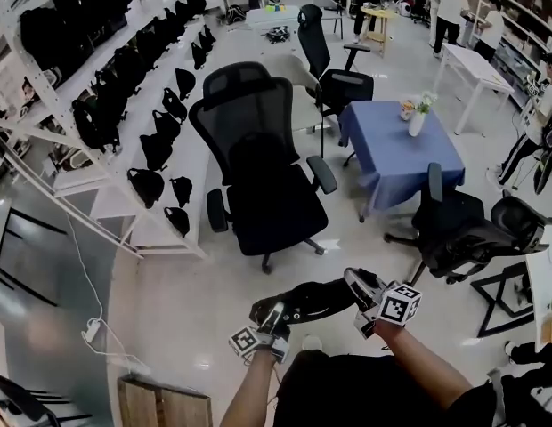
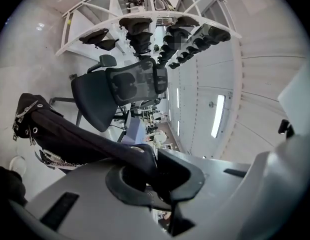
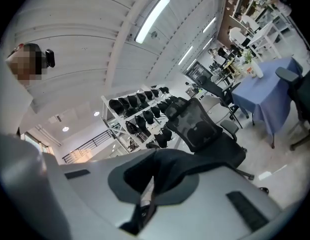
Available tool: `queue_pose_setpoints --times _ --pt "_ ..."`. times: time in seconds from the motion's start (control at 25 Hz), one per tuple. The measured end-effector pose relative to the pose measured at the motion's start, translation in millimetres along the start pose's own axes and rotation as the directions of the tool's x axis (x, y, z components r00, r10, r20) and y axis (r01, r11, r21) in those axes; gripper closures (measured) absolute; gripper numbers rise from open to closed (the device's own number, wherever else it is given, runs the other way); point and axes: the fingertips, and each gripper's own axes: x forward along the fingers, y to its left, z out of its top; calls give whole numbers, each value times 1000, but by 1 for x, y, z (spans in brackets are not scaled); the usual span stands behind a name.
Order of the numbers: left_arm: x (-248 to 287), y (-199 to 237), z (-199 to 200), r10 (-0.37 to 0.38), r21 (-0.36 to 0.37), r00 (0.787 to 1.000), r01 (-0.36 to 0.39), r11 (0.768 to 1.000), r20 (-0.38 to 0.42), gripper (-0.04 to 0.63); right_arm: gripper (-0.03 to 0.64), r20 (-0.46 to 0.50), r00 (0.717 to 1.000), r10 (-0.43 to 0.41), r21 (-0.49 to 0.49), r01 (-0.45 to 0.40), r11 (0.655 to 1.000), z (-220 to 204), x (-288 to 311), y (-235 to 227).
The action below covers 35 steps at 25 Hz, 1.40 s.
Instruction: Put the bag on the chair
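Note:
A black bag (image 1: 313,298) hangs stretched between my two grippers, low in the head view and close to my body. My left gripper (image 1: 270,320) is shut on the bag's left end, and my right gripper (image 1: 366,297) is shut on its right end. A black mesh office chair (image 1: 265,189) stands on the floor just beyond the bag, with nothing on its seat. In the left gripper view the bag (image 2: 70,134) runs out from the shut left gripper (image 2: 150,171) toward the chair (image 2: 120,91). In the right gripper view black fabric (image 3: 180,164) is pinched in the right gripper (image 3: 152,184), with the chair (image 3: 205,134) ahead.
A white rack (image 1: 125,87) with several black bags lines the left side. A blue-clothed table (image 1: 401,154) stands right of the chair, with other black chairs (image 1: 334,69) (image 1: 463,229) around it. A wooden box (image 1: 165,403) sits at the lower left. People stand at the far right.

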Motion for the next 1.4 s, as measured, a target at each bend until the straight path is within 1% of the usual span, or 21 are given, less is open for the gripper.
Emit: queue_pose_setpoints --times 0.12,0.28,0.48,0.56,0.72,0.96,1.12,1.28,1.4 --pt "4 2 18 -5 11 1000 5 1000 -3 566 618 -10 1000 -5 -20 5 1000 5 16 5" --pt "5 7 33 -12 14 1000 12 1000 -10 566 618 -8 1000 -11 -25 11 1000 6 28 8" --pt "3 11 39 -13 5 1000 13 1000 -15 566 618 -14 1000 -9 -35 8 999 6 39 13" --pt "2 9 41 -18 7 1000 18 1000 -10 566 618 -12 1000 -2 -36 1 999 8 43 15" --pt "1 3 46 -30 -16 1000 30 999 9 565 618 -33 999 9 -41 -10 999 10 55 18" --pt "-2 4 67 -8 3 999 8 1000 48 566 618 -66 996 56 -39 -58 998 10 83 20" --pt "8 7 87 24 60 998 -27 998 54 563 618 -88 992 90 -46 -94 995 18 107 13" --pt "23 8 112 33 55 997 -37 998 75 563 618 -87 990 114 -23 -116 993 32 135 3" --pt "42 3 131 33 40 995 -36 999 90 563 618 -88 987 137 -31 -140 990 50 161 -5"
